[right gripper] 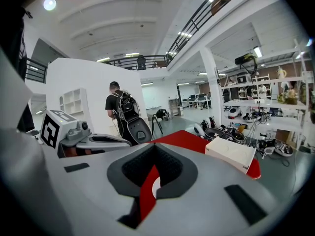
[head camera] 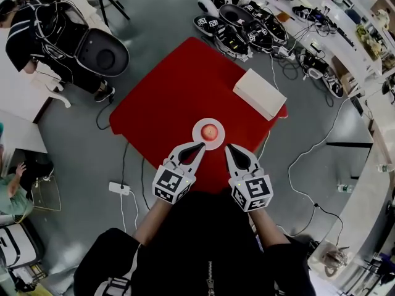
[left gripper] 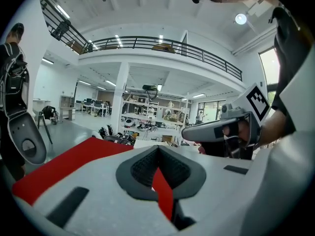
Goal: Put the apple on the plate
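A red apple (head camera: 211, 131) sits on a small white plate (head camera: 197, 134) near the front of the red table (head camera: 166, 97). My left gripper (head camera: 200, 145) is shut and empty, its tip just short of the plate's near-left rim. The right gripper (head camera: 228, 147) is shut and empty too, its tip at the plate's near-right side. In the left gripper view the jaws (left gripper: 157, 163) meet with only red cloth showing between them. Through the right gripper's closed jaws (right gripper: 153, 168) a sliver of the plate (right gripper: 155, 187) shows.
A white box (head camera: 259, 93) lies at the table's far right edge. A person with a backpack (head camera: 55, 36) bends over at the upper left. Several black devices and cables (head camera: 241, 29) lie on the floor behind the table, and a power strip (head camera: 119, 189) lies at the left.
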A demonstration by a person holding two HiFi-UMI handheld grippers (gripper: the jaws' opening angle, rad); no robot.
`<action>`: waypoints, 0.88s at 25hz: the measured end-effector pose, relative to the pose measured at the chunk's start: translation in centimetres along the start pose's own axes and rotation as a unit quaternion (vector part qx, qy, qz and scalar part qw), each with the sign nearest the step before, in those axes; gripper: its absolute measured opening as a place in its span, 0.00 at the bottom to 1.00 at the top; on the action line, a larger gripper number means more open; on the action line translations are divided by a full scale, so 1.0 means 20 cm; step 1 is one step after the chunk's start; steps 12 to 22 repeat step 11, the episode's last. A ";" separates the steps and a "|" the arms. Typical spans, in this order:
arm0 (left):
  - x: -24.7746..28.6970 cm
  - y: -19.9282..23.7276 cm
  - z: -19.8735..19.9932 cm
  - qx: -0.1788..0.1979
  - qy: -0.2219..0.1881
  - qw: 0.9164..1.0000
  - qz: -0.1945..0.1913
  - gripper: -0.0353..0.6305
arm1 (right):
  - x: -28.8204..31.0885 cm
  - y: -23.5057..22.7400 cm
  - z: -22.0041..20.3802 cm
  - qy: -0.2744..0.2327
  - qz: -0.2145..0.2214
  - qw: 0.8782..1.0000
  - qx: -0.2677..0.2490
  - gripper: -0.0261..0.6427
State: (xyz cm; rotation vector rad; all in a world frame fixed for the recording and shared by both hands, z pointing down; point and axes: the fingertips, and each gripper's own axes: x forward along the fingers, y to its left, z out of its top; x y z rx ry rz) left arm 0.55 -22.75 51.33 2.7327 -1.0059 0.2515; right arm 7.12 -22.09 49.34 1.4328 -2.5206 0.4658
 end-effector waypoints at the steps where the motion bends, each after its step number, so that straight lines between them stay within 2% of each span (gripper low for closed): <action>1: 0.00 0.01 0.00 0.000 0.000 1.000 0.001 0.06 | 0.00 0.00 0.00 0.000 0.000 1.000 -0.001 0.06; 22: 0.00 0.01 -0.02 -0.002 0.006 1.000 0.004 0.06 | 0.01 0.00 0.00 0.000 0.001 1.000 0.000 0.06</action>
